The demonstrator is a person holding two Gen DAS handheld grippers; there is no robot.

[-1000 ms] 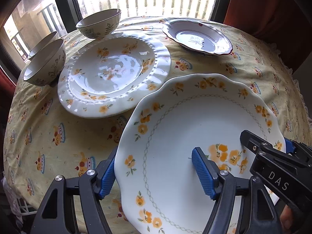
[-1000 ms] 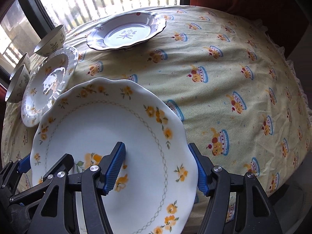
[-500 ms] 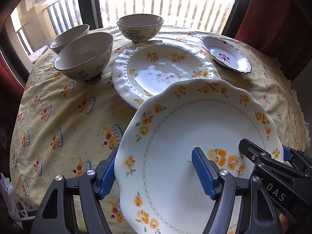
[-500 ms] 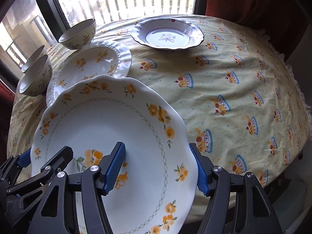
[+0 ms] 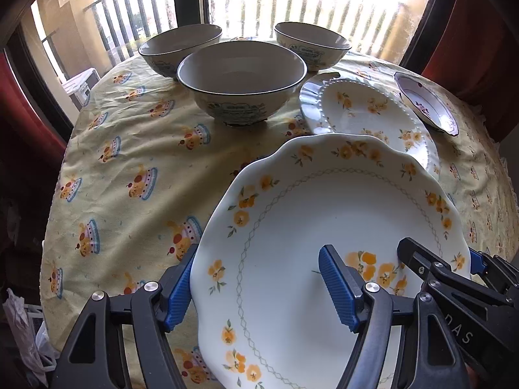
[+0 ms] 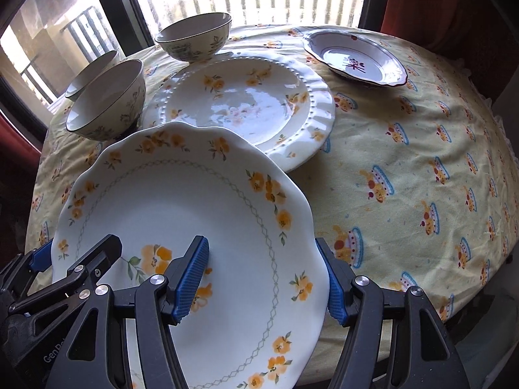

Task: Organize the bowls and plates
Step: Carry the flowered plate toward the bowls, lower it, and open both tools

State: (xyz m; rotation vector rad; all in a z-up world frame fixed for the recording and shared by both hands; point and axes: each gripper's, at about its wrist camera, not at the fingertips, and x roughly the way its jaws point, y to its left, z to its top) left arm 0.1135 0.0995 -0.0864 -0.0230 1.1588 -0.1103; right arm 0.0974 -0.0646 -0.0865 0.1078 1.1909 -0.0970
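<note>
Covering a round table by a barred window (image 5: 292, 3), a yellow tablecloth (image 5: 136, 162) lies bare at the near left and right, its edge falling away. Both grippers, left (image 5: 259, 287) and right (image 6: 262, 283), clamp opposite rims of the scalloped floral plate (image 6: 181, 201), held above the cloth just before the beaded plate (image 6: 240, 103), three bowls (image 5: 241, 81) and a small dish (image 6: 355, 60).

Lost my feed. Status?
Left tongs and right tongs each clamp the flowered plate, off the table. Beaded plate just ahead. Path open.
</note>
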